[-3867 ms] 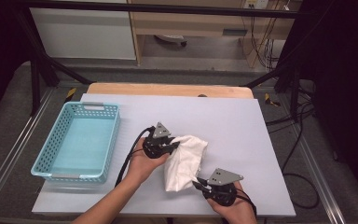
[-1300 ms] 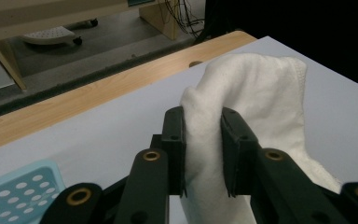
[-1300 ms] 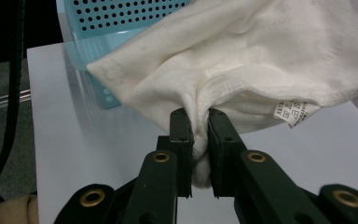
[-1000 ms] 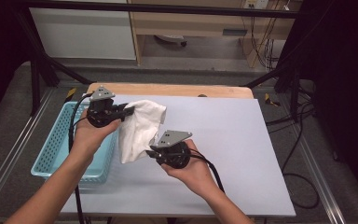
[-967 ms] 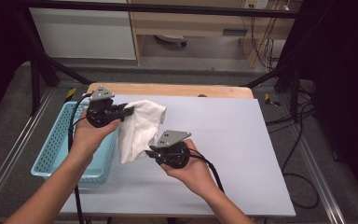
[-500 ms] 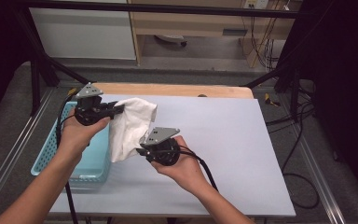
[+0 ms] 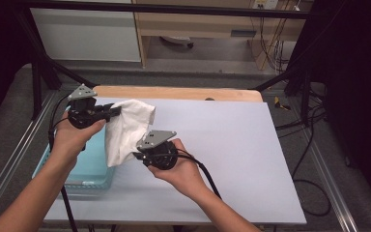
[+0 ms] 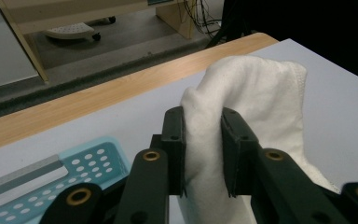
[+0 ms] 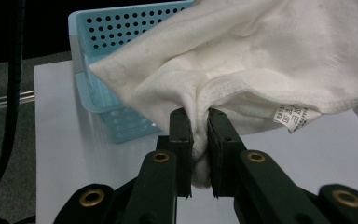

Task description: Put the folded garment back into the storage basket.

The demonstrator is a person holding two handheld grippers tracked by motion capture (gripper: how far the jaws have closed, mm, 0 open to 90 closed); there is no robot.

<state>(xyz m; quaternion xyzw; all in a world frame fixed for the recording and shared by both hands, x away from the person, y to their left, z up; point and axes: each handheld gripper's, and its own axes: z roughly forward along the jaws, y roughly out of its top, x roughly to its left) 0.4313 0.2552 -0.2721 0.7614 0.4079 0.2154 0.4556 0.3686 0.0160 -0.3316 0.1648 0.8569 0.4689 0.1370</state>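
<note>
Cloth [image 7: 125, 128] between both clamped grippers, seemingly over basket [image 7: 84, 169] edge

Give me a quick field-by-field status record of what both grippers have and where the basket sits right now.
left gripper: shut on white cloth, pinching its upper fold
right gripper: shut on white cloth, pinching its lower part
white cloth: lifted off the table, hanging between the two grippers, care label visible
basket: light blue, perforated, at the table's left edge, partly under the left forearm
table: pale surface, wooden strip along the far edge
</note>
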